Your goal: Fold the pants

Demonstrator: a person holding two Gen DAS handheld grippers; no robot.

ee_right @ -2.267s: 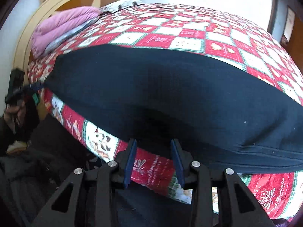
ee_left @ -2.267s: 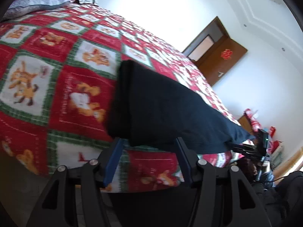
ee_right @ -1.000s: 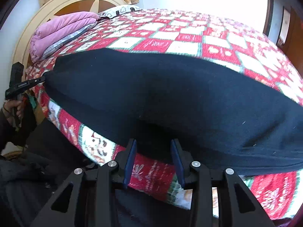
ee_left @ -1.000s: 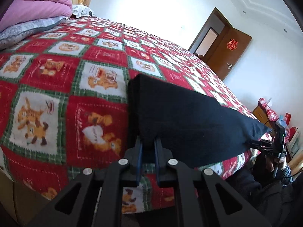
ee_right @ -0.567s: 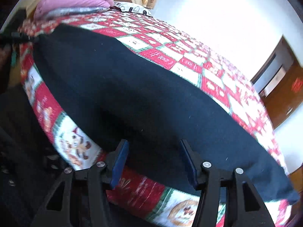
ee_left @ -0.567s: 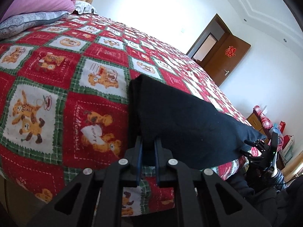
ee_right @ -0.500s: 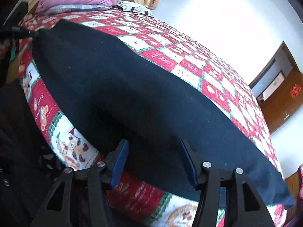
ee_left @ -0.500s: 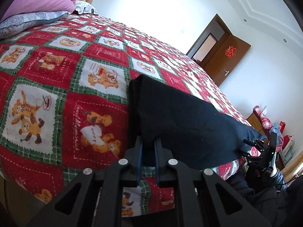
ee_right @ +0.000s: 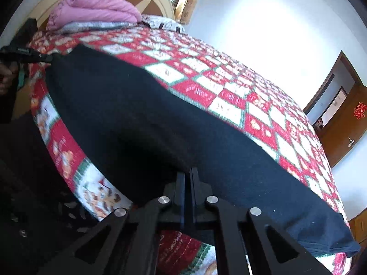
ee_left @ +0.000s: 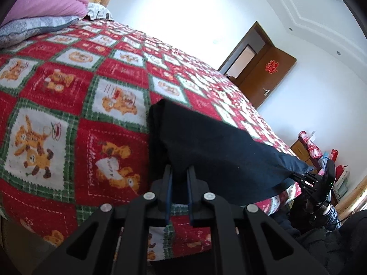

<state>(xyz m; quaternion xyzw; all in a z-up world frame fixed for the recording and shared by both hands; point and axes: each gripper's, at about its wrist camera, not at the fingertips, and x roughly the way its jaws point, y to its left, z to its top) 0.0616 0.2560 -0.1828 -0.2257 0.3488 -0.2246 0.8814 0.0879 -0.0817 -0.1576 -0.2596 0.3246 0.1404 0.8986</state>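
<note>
Bedspread (ee_left: pixel 57 96) bare beyond | pants (ee_left: pixel 206 142) edge clamped: left tool (ee_left: pixel 179 171), right tool (ee_right: pixel 188 176)

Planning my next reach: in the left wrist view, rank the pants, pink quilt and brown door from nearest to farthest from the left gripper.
1. Pants: clamped in the left gripper.
2. Pink quilt: upper left, at the bed's head.
3. Brown door: upper right, beyond the bed.

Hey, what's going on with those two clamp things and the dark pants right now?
Left gripper shut on the pants. Right gripper shut on their near edge. Pants lie flat along the bed edge. Nothing in the way.
</note>
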